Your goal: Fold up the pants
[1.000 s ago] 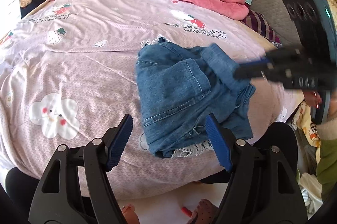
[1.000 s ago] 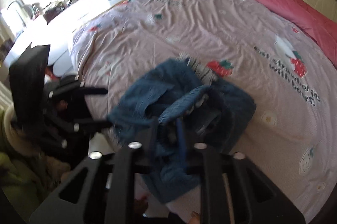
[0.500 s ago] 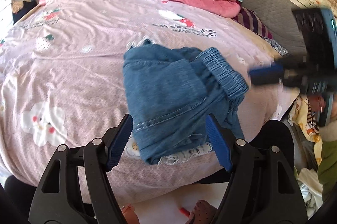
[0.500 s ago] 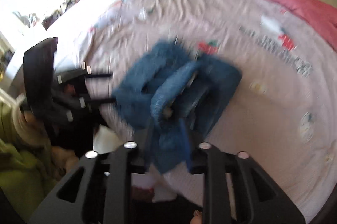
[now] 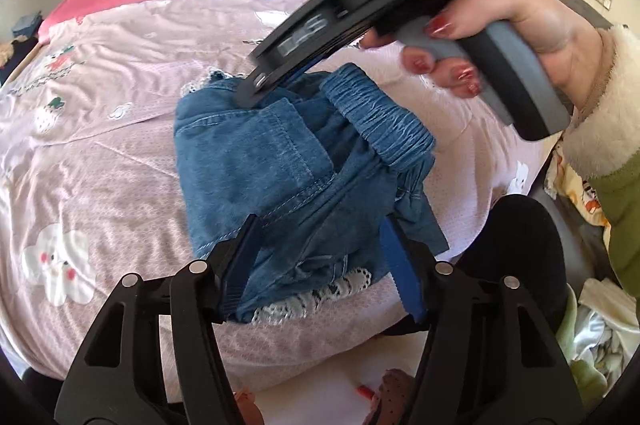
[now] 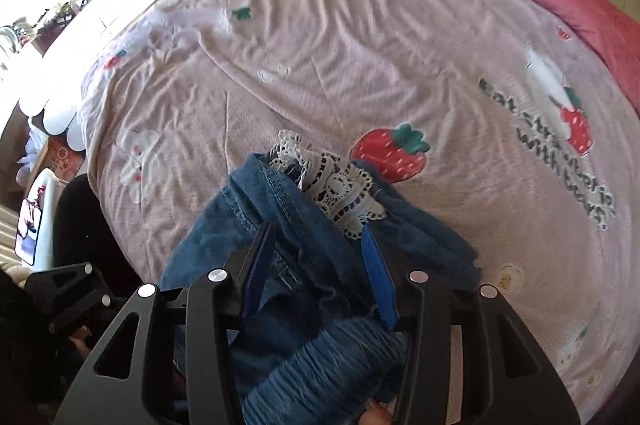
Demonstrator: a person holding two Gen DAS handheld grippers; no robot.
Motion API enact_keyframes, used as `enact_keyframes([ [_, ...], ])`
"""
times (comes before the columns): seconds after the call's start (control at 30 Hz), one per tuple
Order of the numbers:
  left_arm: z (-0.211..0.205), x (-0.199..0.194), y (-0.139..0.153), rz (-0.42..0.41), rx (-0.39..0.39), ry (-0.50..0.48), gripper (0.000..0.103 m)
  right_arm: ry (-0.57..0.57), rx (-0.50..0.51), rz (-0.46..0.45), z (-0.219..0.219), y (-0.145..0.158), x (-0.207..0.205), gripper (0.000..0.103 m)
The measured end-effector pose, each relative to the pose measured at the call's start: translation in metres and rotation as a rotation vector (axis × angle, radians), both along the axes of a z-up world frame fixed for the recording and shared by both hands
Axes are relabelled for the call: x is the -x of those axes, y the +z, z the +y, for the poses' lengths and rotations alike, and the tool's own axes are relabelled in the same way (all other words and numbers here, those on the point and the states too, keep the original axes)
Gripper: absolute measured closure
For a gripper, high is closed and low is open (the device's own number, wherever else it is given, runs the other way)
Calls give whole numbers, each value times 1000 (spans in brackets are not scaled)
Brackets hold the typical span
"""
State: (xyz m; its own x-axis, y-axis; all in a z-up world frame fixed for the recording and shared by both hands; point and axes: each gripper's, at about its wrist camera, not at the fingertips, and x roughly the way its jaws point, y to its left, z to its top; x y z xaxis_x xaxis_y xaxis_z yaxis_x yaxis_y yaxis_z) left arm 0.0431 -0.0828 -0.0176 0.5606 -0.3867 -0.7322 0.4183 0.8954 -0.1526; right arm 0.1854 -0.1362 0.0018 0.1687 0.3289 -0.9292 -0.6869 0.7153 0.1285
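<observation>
Since the earlier frames, the right hand-held gripper (image 5: 256, 87) has been carried from the right of the left wrist view to above the far part of the denim pants (image 5: 280, 181), and its jaws, earlier pinched shut on the cloth, have been parted and then drawn in a little. The left hand-held gripper (image 5: 320, 265) has been brought closer to the near hem, and its jaws have just been closing.

At the left of the bed, the pink sheet (image 5: 100, 153) with its cloud print is seen bare. Near the bed's near edge, right of its middle, the pants are lying in a bunched heap, with white lace trim (image 5: 316, 295) at the near hem and the gathered waistband (image 5: 380, 121) turned up on the right. The left hand-held gripper is held about half open, its blue pads astride the near hem; whether the pads are pressing cannot be told. The right hand-held gripper is partly open around denim folds beside the lace, without a clear pinch. The person's hand (image 5: 492, 25) is wrapped around its handle.
</observation>
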Motion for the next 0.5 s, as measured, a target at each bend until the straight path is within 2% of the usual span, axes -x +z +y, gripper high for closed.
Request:
enact_keyframes([
  [0.03,-3,-1,-1,-3,-4,-2,51,1,12,10,3,-6,1,79],
  [0.07,-5,-1,-2,-6,-8,-8,54,11,20,5,6,-9,3,95],
  [0.13,-10,-1,-4,-17,-23,-13,74,3,27,-32,8,-7,3,97],
  [0.17,-11,0,-6,-15,-28,-14,77,-14,13,-42,7,-4,1,97],
  [0.27,-10,2,-8,-11,-16,-12,80,-37,4,-90,7,4,-5,100],
  [0.37,-13,11,-8,-30,-37,-26,80,-57,-3,-80,11,2,-16,100],
  [0.43,-17,15,-13,-13,-42,-46,80,-63,10,-91,14,-4,-20,100],
  [0.5,-18,18,-17,-19,-61,-42,80,-79,-20,-75,10,-6,-20,99],
])
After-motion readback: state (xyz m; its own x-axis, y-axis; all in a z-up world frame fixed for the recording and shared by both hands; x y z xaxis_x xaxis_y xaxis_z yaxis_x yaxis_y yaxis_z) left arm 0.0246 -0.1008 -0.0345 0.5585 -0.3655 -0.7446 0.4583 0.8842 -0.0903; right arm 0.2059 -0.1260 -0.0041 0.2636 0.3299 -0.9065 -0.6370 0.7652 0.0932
